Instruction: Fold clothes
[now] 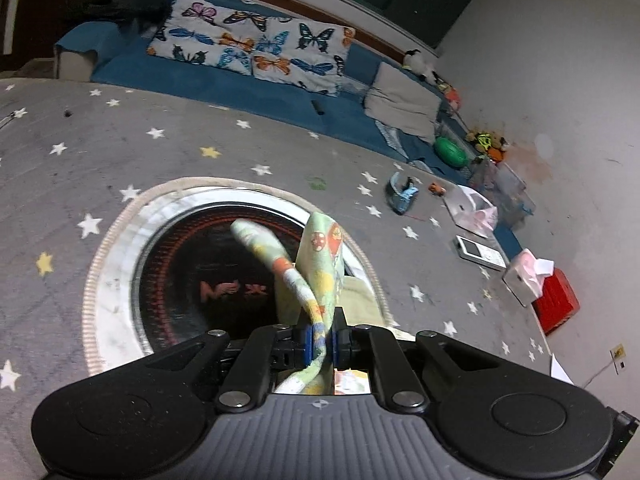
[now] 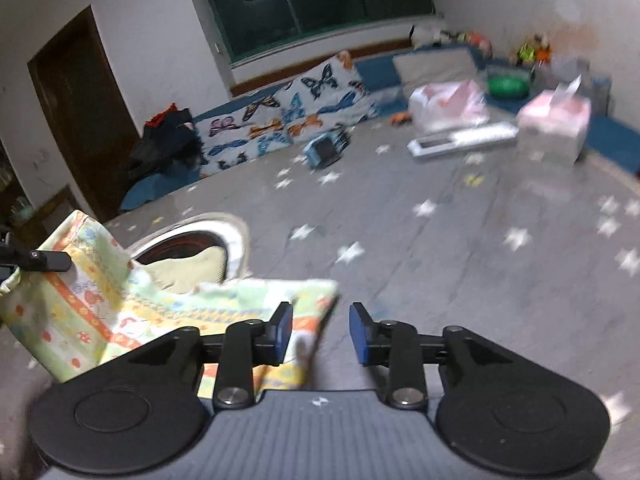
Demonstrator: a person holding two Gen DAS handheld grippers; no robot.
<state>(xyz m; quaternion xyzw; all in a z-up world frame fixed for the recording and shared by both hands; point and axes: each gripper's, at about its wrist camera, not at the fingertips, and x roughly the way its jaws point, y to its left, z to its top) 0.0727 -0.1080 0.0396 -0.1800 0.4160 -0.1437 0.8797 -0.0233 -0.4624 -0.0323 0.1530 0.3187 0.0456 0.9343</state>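
1. The left hand-held gripper (image 1: 320, 346) is clamped narrow on a bunched edge of the patterned garment (image 1: 320, 264), which rises above the round mat (image 1: 120, 248).
2. The right hand-held gripper (image 2: 320, 334) stands partly open, its pads pressing on nothing.
3. The garment's (image 2: 160, 308) near corner lies between the pads, toward the left pad; its length runs left, toward the left hand-held gripper (image 2: 40, 260).
4. The right one is nearer that free corner, so I judge it regrips there.

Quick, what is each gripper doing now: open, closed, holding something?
Left gripper: shut on the printed garment.
Right gripper: open, holding nothing; the garment's edge lies beside its left pad.
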